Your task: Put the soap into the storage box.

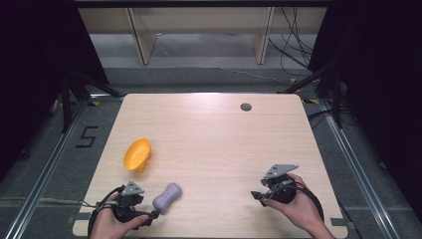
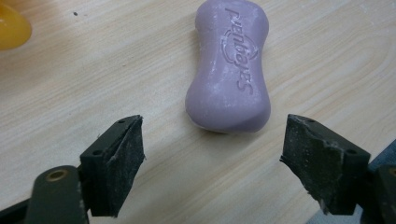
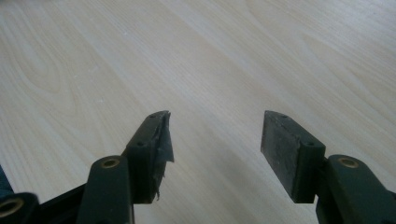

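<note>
A purple bar of soap (image 1: 167,196) (image 2: 229,68) with raised lettering lies on the light wooden table (image 1: 214,139) near its front left. My left gripper (image 1: 149,215) (image 2: 212,140) is open just short of the soap's near end, its jaws spread wider than the bar and not touching it. An orange soap dish (image 1: 137,154) rests tilted on the table a little beyond, and its edge (image 2: 11,25) peeks in at the top left of the left gripper view. My right gripper (image 1: 258,195) (image 3: 215,135) stands open over bare wood at the front right, holding nothing.
A small dark round grommet (image 1: 246,106) sits near the table's far edge. Beyond the table are wooden frame legs (image 1: 142,40) and loose cables (image 1: 293,50) on the floor. A taped numeral marks the floor (image 1: 87,135) at the left.
</note>
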Demonstrator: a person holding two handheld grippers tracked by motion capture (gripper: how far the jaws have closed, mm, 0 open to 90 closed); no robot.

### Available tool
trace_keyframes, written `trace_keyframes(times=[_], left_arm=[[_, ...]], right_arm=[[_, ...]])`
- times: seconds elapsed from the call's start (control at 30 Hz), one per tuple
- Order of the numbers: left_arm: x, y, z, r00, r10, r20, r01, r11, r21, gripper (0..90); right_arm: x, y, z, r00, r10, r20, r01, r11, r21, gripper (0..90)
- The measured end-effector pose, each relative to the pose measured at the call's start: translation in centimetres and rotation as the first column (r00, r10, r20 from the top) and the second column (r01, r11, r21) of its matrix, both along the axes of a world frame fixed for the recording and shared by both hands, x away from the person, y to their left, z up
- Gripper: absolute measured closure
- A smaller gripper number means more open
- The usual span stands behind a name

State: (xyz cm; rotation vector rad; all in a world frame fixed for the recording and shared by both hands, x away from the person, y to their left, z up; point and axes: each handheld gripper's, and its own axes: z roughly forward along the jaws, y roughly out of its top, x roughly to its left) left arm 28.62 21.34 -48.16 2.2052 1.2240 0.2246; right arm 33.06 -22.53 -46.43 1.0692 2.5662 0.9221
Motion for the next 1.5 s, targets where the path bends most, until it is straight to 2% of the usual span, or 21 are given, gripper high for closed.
trace_keyframes(times=[0.1, 0.17, 0.2, 0.3, 0.37, 0.4, 0.47, 0.53, 0.7, 0.77, 0.8, 0.93, 1.07, 1.13, 1.2, 1.3, 1.33, 1.37, 1.4, 1.43, 1.5], left_arm=[[0.3, -0.1, 0.2, 0.9999, -0.015, -0.005, 0.015, 0.9997, 0.018, 20.7], [0.5, -0.1, 0.7, 0.9984, -0.054, -0.013, 0.055, 0.9974, 0.046, 21.0], [0.6, -0.4, 0.7, 0.9995, -0.032, -0.002, 0.032, 0.9991, 0.027, 21.4], [1.1, -0.8, 1.3, 0.9993, -0.037, -0.005, 0.037, 0.9987, 0.035, 22.4], [1.6, -1.0, 1.8, 0.9976, -0.06, -0.033, 0.062, 0.9961, 0.063, 22.8], [1.9, -1.2, 1.9, 0.998, -0.048, -0.041, 0.051, 0.9963, 0.069, 23.1], [2.6, -1.5, 2.3, 0.9932, -0.077, -0.088, 0.085, 0.9917, 0.097, 23.8], [3.2, -1.9, 2.4, 0.9923, -0.068, -0.103, 0.079, 0.9915, 0.104, 24.9], [4.8, -2.9, 2.7, 0.9898, -0.074, -0.122, 0.091, 0.9859, 0.141, 30.1], [5.2, -3.4, 2.8, 0.9866, -0.084, -0.14, 0.105, 0.9825, 0.154, 30.2], [5.8, -4.0, 2.9, 0.9822, -0.095, -0.162, 0.122, 0.9782, 0.168, 29.7], [6.3, -4.7, 3.1, 0.9792, -0.089, -0.182, 0.122, 0.9767, 0.177, 29.3], [7.2, -5.4, 3.1, 0.9774, -0.09, -0.192, 0.132, 0.9669, 0.218, 29.5], [7.5, -5.7, 2.9, 0.9731, -0.099, -0.208, 0.148, 0.9616, 0.231, 30.0], [7.8, -6.1, 2.6, 0.9668, -0.119, -0.226, 0.177, 0.9489, 0.261, 30.4], [7.9, -6.4, 2.4, 0.963, -0.113, -0.245, 0.179, 0.946, 0.27, 30.5], [8.1, -6.5, 2.1, 0.9565, -0.119, -0.267, 0.194, 0.9404, 0.279, 30.5], [8.1, -6.5, 2.1, 0.9565, -0.119, -0.267, 0.194, 0.9404, 0.279, 30.3], [8.0, -6.7, 2.0, 0.9543, -0.094, -0.284, 0.174, 0.9465, 0.272, 30.3], [8.2, -6.7, 1.9, 0.9501, -0.124, -0.286, 0.209, 0.9352, 0.286, 30.3], [8.2, -6.8, 1.9, 0.9532, -0.121, -0.277, 0.202, 0.937, 0.285, 30.3]], right_arm=[[0.0, -0.1, 0.0, 1.0, 0.005, 0.001, -0.005, 1.0, 0.002, 42.7], [0.0, -0.1, 0.1, 1.0, 0.006, -0.006, -0.006, 1.0, -0.002, 42.7], [0.0, -0.2, 0.2, 0.9999, 0.006, -0.012, -0.006, 1.0, -0.006, 42.7], [0.0, -0.1, 0.2, 0.9999, 0.003, -0.012, -0.003, 1.0, -0.007, 42.7], [0.0, -0.1, 0.2, 0.9999, 0.001, -0.013, -0.001, 1.0, -0.007, 42.6], [0.0, -0.1, 0.2, 0.9999, 0.0, -0.011, 0.0, 1.0, -0.007, 42.6], [0.0, -0.1, 0.2, 0.9999, -0.001, -0.012, 0.001, 1.0, -0.007, 42.6], [-0.1, -0.2, 0.2, 0.9992, -0.016, -0.036, 0.016, 0.9998, -0.012, 42.6], [0.0, -0.3, 0.2, 0.9997, 0.002, -0.025, -0.002, 1.0, -0.006, 42.6], [0.1, -0.3, 0.0, 0.9999, 0.009, -0.009, -0.009, 1.0, -0.004, 42.5], [0.0, -0.1, 0.1, 0.9991, -0.017, -0.039, 0.017, 0.9998, -0.012, 42.5], [0.0, -0.1, 0.0, 0.9995, -0.02, -0.026, 0.02, 0.9998, -0.006, 42.4], [0.1, -0.2, 0.0, 0.9996, 0.006, -0.029, -0.006, 1.0, -0.006, 42.3], [0.1, -0.2, 0.0, 0.9996, 0.003, -0.028, -0.003, 1.0, -0.006, 42.3], [0.1, -0.2, 0.0, 0.9997, 0.009, -0.02, -0.01, 0.9999, -0.007, 42.3], [0.1, -0.2, -0.2, 1.0, 0.005, -0.005, -0.005, 1.0, -0.002, 42.2], [0.2, -0.1, -0.2, 1.0, 0.008, -0.003, -0.008, 1.0, 0.0, 42.2], [0.2, -0.1, -0.2, 1.0, 0.008, -0.003, -0.008, 1.0, 0.0, 42.2], [0.2, -0.1, -0.2, 0.9999, 0.009, -0.004, -0.009, 1.0, 0.001, 42.2], [0.2, -0.2, -0.2, 0.9999, 0.011, -0.003, -0.011, 0.9999, 0.0, 42.2], [0.2, -0.2, -0.2, 0.9998, 0.02, 0.007, -0.02, 0.9998, -0.004, 42.2]])
